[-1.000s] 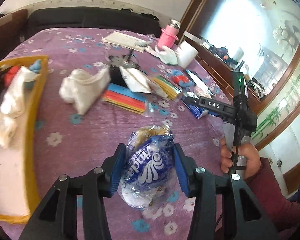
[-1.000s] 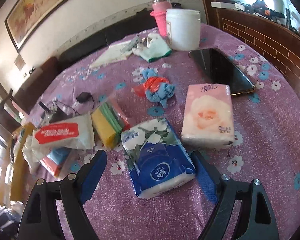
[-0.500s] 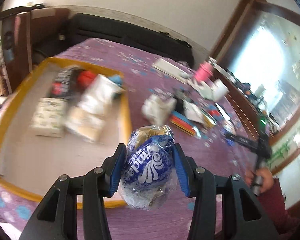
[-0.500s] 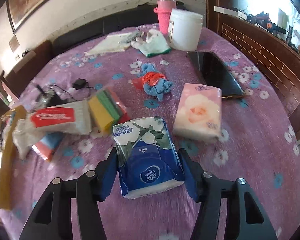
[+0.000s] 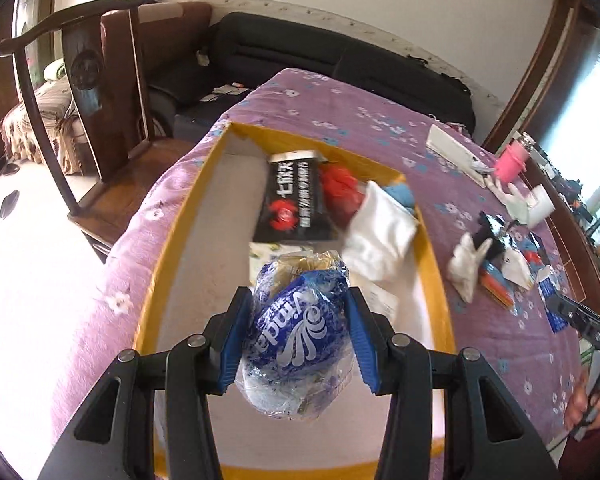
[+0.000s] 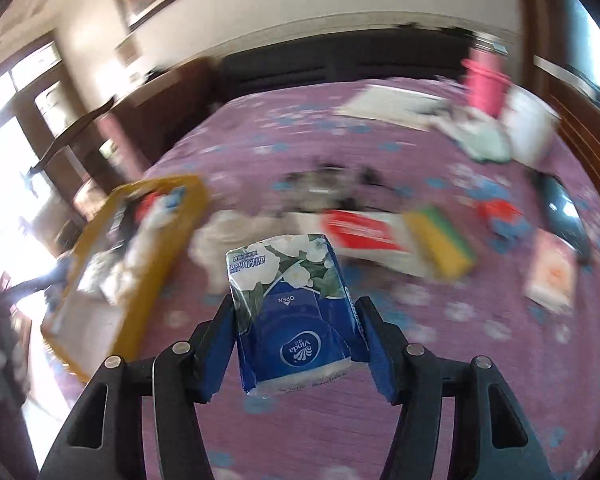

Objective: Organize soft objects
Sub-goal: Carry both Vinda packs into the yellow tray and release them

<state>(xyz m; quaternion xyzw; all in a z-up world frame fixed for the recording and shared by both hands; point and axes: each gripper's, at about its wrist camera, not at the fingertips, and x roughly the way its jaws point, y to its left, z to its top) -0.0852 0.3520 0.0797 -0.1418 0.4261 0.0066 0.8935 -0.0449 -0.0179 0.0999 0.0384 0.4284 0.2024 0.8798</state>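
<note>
Two wrist views, both angled down over the table

We look from the left gripper (image 5: 298,336) close above the tray (image 5: 434,280), from the right gripper (image 6: 296,336) across the table (image 6: 420,400); both share tray (image 6: 140,280) and purple cloth (image 5: 360,112).

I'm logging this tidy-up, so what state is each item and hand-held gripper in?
Left hand-held gripper: shut on crumpled blue tissue pack, over the yellow tray.
Right hand-held gripper: shut on blue floral tissue pack, lifted.
Yellow tray: partly filled.
Pink tissue pack: lying on tablecloth.
</note>
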